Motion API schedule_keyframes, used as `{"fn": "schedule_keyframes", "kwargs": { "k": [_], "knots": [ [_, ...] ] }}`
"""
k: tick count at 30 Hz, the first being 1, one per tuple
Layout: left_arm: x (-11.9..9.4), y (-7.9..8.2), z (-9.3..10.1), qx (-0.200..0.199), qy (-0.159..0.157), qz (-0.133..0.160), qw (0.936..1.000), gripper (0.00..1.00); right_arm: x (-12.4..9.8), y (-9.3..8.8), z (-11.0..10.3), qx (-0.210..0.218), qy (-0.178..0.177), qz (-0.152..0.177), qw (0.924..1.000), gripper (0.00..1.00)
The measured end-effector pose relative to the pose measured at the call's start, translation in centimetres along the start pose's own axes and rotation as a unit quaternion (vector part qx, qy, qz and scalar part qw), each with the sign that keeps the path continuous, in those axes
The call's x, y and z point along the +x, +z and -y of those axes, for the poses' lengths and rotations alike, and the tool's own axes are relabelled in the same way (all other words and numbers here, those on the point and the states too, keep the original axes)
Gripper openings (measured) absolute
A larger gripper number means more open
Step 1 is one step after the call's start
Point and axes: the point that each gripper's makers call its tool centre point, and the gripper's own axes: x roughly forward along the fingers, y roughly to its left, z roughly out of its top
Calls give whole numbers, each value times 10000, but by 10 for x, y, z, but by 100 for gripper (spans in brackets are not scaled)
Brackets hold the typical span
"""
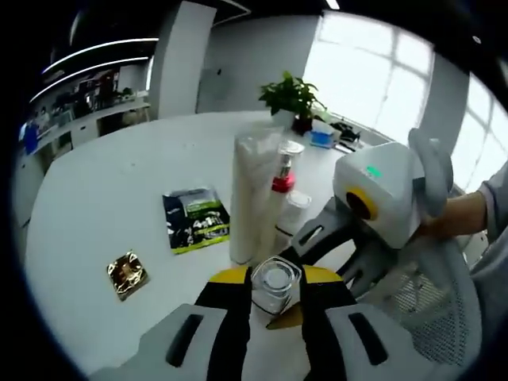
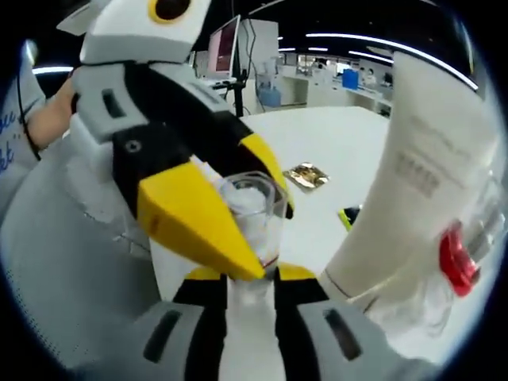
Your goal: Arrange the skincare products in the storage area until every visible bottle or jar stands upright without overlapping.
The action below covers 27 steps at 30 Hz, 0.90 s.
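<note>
Gripping a small clear jar (image 1: 275,286) between its yellow-tipped jaws, your left claw (image 1: 274,294) sits low over the white tabletop (image 1: 103,198); the jaws are closed in against the jar's sides, and the jar stands upright with something pale inside it. Just beyond the jar stands a tall white tube (image 1: 252,194), upright, and beside it a slim bottle with a red collar (image 1: 282,184) and a clear round-lidded container (image 1: 295,208), all bunched close together. To the left of that group a dark sachet with green print (image 1: 196,220) lies flat, and nearer you a small gold packet (image 1: 127,275) lies flat as well, both well apart from the bottles. A potted plant (image 1: 292,97) stands at the far edge.

Your right claw (image 1: 329,258) comes into the left gripper view from the right, held by a white-gloved hand (image 1: 432,171), with its dark jaws reaching toward the jar. In the right gripper view that claw's own jaws (image 2: 252,286) rise on either side of the same clear jar (image 2: 254,218), narrowly parted, but I cannot tell whether they press on it. The left claw (image 2: 214,198) crosses there from the left, clamped on the jar. The white tube (image 2: 409,182) rises at the right, and the gold packet (image 2: 306,175) lies farther back.
</note>
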Motion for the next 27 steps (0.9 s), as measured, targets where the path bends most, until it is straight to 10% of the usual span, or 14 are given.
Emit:
{"fn": "schedule_keyframes", "kwargs": {
  "k": [27],
  "knots": [
    [-3, 6, 7, 642, -103, 155, 9978, 26, 1, -4, -2, -42, 10, -25, 10000, 22]
  ]
}}
